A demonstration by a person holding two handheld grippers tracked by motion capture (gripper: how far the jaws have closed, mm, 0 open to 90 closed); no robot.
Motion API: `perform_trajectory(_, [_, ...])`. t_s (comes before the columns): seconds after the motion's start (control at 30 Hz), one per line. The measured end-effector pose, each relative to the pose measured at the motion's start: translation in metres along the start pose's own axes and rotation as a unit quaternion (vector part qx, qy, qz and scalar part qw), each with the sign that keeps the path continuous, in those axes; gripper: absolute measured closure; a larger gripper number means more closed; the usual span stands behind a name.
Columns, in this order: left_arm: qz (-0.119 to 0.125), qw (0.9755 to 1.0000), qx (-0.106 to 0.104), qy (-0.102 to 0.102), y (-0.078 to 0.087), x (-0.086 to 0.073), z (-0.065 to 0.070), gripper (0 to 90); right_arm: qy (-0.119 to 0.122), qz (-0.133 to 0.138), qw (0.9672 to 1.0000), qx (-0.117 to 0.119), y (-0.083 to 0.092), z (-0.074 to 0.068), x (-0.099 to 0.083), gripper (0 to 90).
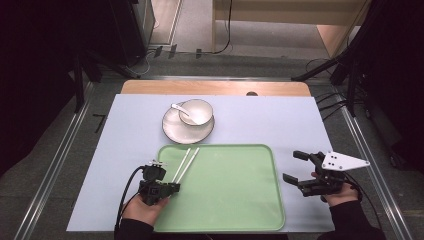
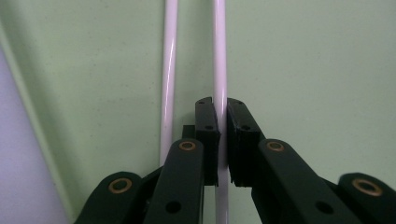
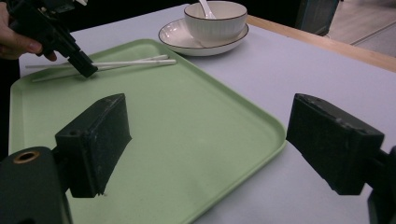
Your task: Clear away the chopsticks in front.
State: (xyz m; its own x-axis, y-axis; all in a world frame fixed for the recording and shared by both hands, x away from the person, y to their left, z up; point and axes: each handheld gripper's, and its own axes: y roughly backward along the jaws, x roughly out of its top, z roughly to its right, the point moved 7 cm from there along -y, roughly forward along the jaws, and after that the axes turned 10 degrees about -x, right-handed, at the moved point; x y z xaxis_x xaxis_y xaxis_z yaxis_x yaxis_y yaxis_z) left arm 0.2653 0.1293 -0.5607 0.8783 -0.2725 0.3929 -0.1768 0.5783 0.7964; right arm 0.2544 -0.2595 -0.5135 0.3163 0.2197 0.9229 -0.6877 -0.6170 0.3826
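Observation:
Two white chopsticks (image 1: 186, 164) lie side by side on the far left part of a green tray (image 1: 230, 190). My left gripper (image 1: 171, 187) is down at their near ends. In the left gripper view its jaws (image 2: 222, 105) are shut on the right chopstick (image 2: 220, 56), while the other chopstick (image 2: 169, 70) lies just outside the left jaw. My right gripper (image 1: 296, 167) rests off the tray's right edge, its jaws wide open (image 3: 210, 121) with nothing between them. It looks across the tray (image 3: 177, 126) at the left gripper (image 3: 84, 67) and the chopsticks (image 3: 130, 62).
Beyond the tray stands a white bowl (image 1: 196, 111) on a plate (image 1: 172, 129), with a white spoon (image 1: 179, 107) in the bowl. The table's pale cover (image 1: 280, 120) ends at a wooden edge (image 1: 215, 88) at the back. Tripod legs and cables stand on the floor around.

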Motion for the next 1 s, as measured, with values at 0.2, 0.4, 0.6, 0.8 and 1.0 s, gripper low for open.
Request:
perform_trajectory(0.2, [-0.005,1.0,0.001,-0.008,-0.001,0.001,-0.001,83.3,-0.001,-0.001,1.0,-0.002,0.0,0.0,0.0,13.7])
perform_trajectory(0.4, [-0.007,1.0,0.002,-0.005,0.001,-0.002,0.0,81.7,0.0,-0.001,1.0,-0.002,0.001,0.0,-0.001,13.7])
perform_trajectory(0.6, [0.0,0.9998,-0.017,-0.004,0.006,0.0,0.0,76.6,-0.001,-0.001,1.0,-0.002,0.001,0.0,-0.001,13.7])
perform_trajectory(0.8, [0.035,0.9968,-0.06,-0.038,0.013,0.02,0.01,58.0,-0.001,-0.005,1.0,-0.002,0.001,0.0,-0.002,13.7])
perform_trajectory(1.0, [0.05,0.9912,-0.078,-0.095,0.008,0.043,0.013,38.5,-0.002,-0.006,1.0,-0.006,0.002,0.0,-0.003,13.7])
